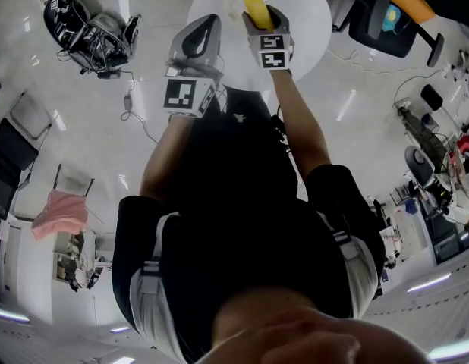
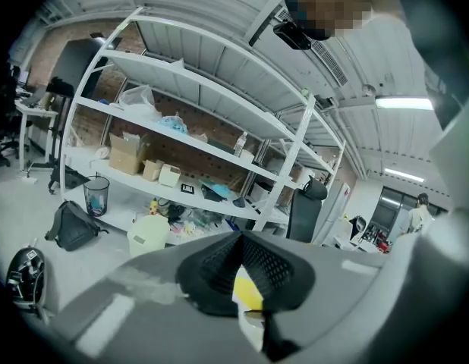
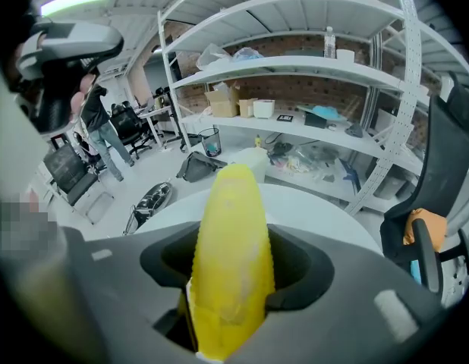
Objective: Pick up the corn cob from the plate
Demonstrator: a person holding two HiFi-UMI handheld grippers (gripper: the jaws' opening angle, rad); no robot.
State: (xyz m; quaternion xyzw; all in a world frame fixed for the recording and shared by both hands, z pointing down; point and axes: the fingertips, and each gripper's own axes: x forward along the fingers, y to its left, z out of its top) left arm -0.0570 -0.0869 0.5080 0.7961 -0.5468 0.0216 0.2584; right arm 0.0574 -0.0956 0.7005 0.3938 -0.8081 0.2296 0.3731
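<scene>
- One yellow, tapered corn cob (image 3: 231,233) is clamped between the dark grey jaws of the right gripper (image 1: 261,17). Its tip sticks out past them, and it is held over the round white table (image 1: 306,29).
- Slipping looks like the main risk. The cob is rounded and bumpy and the pads bear on only part of its length. A tilt or jolt could let it slide out, drop onto the table, or roll off the edge to the floor.
- Squeezing harder to prevent that could crush kernels or push the tapered cob forward out of the jaws.
- The left gripper (image 2: 238,237), at the near edge of the table, has its jaws closed tip to tip on nothing. A sliver of yellow shows past them, so it points roughly toward the cob, and a careless swing could knock it.
- What looks like a pale plate (image 1: 234,6) lies on the table just beside the cob. A low sideways move could catch its rim.
- Count at the table: one corn cob, one likely plate, one table, two grippers.
- Beyond the table: one white metal shelving rack (image 3: 295,67) and one black office chair (image 3: 447,203).
</scene>
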